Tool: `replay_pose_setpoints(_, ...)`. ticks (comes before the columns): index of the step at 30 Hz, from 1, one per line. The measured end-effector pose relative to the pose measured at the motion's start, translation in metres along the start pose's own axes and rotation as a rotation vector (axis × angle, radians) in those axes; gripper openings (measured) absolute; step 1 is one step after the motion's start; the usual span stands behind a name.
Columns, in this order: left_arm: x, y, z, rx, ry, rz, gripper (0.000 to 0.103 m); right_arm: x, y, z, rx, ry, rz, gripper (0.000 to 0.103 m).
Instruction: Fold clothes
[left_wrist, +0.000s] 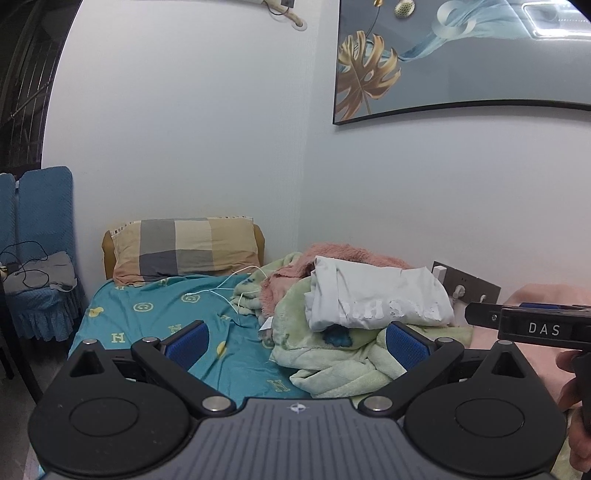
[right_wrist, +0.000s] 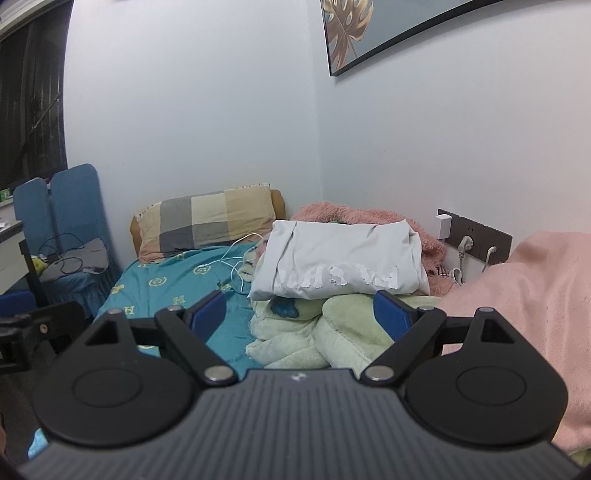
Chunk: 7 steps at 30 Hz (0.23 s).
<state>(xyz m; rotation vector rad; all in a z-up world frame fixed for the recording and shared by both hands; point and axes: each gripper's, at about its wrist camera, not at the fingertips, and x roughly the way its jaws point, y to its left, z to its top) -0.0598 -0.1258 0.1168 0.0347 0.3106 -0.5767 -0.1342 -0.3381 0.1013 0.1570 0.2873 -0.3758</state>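
Observation:
A folded pale grey T-shirt (left_wrist: 380, 295) with worn white lettering lies on top of a heap of green and pink blankets on the bed; it also shows in the right wrist view (right_wrist: 343, 262). My left gripper (left_wrist: 295, 343) is open and empty, held above the bed short of the shirt. My right gripper (right_wrist: 299, 314) is open and empty, also short of the shirt. The right gripper's body shows at the right edge of the left wrist view (left_wrist: 543, 325).
The bed has a teal patterned sheet (left_wrist: 155, 317), a checked pillow (left_wrist: 184, 247) and a white cable (left_wrist: 236, 291). A green blanket (right_wrist: 325, 332) and pink blankets (right_wrist: 535, 295) are piled by the wall. A socket panel (right_wrist: 476, 236) is on the wall. A blue chair (left_wrist: 40, 258) stands left.

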Motion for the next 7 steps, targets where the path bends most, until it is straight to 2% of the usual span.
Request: replay_pose_setpoints(7, 0.0009, -0.0052, -0.0006, -0.002, 0.008, -0.007, 0.103, -0.0049, 0.0007, 0.0012, -0.002, -0.007, 0.003, 0.089)
